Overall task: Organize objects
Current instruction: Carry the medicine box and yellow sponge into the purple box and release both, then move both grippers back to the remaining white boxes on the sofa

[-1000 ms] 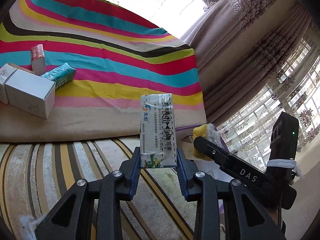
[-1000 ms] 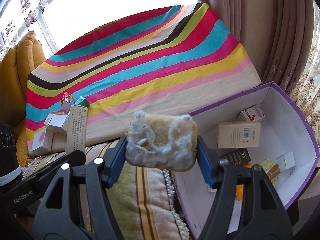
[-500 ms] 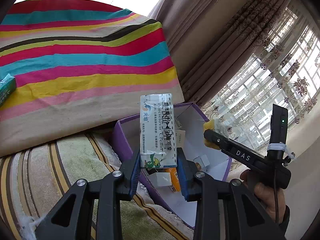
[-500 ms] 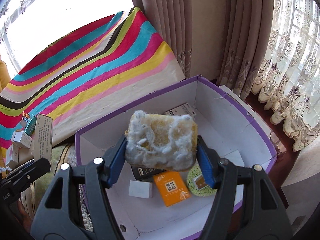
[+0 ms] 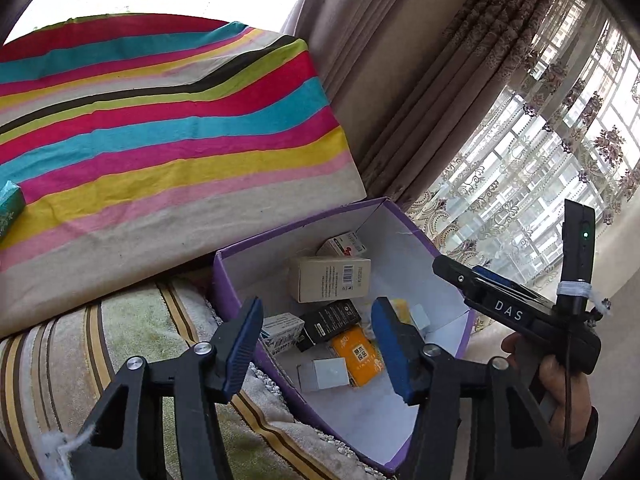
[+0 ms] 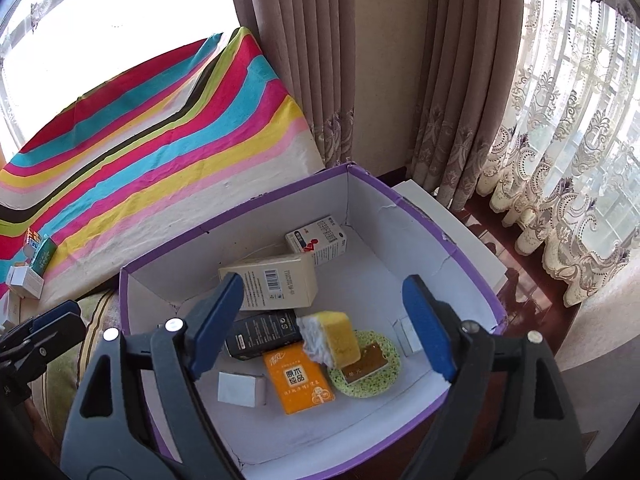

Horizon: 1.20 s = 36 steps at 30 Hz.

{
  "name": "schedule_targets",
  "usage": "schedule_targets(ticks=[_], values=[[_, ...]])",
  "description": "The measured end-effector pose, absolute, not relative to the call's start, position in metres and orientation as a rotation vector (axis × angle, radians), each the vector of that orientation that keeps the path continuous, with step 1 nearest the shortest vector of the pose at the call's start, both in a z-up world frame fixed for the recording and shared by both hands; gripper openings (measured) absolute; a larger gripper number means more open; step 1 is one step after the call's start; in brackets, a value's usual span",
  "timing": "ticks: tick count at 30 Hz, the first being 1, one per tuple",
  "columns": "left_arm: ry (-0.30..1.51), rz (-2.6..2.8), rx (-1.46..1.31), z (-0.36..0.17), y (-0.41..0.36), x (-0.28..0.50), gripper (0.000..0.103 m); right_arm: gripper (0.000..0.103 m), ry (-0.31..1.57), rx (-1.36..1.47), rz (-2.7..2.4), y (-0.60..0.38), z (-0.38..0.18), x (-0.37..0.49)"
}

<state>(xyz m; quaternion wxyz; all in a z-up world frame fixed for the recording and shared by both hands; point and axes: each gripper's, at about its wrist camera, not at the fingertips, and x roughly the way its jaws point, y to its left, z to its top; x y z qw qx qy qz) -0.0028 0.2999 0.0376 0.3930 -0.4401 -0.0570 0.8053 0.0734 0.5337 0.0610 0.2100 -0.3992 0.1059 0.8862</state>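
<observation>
Now both grippers hang over the purple box (image 6: 472, 248), each with its jaws spread wide and nothing between them. Seen from the right wrist, the right gripper (image 6: 328, 324) sits above the near half of the box, and the yellow sponge (image 6: 332, 340) lies on the box floor just below and between its blue pads, apart from both. The sponge leans on a black box (image 6: 260, 332) to its left and touches a round green pad (image 6: 372, 364) on its right. An orange packet (image 6: 298, 378) lies flat just in front of the sponge, toward the near wall, with a small white box (image 6: 240, 390) beside it at the near left. A beige carton (image 6: 276, 286) rests toward the far left wall, and a white medicine box (image 6: 318, 240) sits near the far corner.

From the left wrist, the left gripper (image 5: 316, 344) hovers over the near left edge of the box. A blue and white box (image 5: 280, 332) lies inside against the near left wall, just beyond the left pad and touching the black box. A hand (image 5: 560, 396) grips the handle of the right gripper at the right. Behind the box a striped cloth (image 5: 160, 120) covers a cushion, and a few small boxes (image 6: 30, 276) rest on it far left
</observation>
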Motion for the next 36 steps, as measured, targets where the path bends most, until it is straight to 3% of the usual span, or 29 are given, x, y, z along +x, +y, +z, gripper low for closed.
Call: schedule_targets(ticks=[7,15,20,36], values=[[0.119,2.259,-1.070,0.056,0.308,0.011,0.070,0.095,0.199,-1.010,2.518,0.520,0.081,0.079],[0.141,2.429,-0.901,0.076,0.270,0.010,0.076,0.101,0.133,-0.858,2.568,0.501,0.101,0.084],[0.116,2.484,-0.859,0.083,0.227,0.006,0.083,0.103,0.164,-0.779,2.660,0.486,0.110,0.087],[-0.206,2.655,-1.008,0.063,0.067,0.006,0.084,0.103,0.217,-0.954,2.850,0.419,0.099,0.065]])
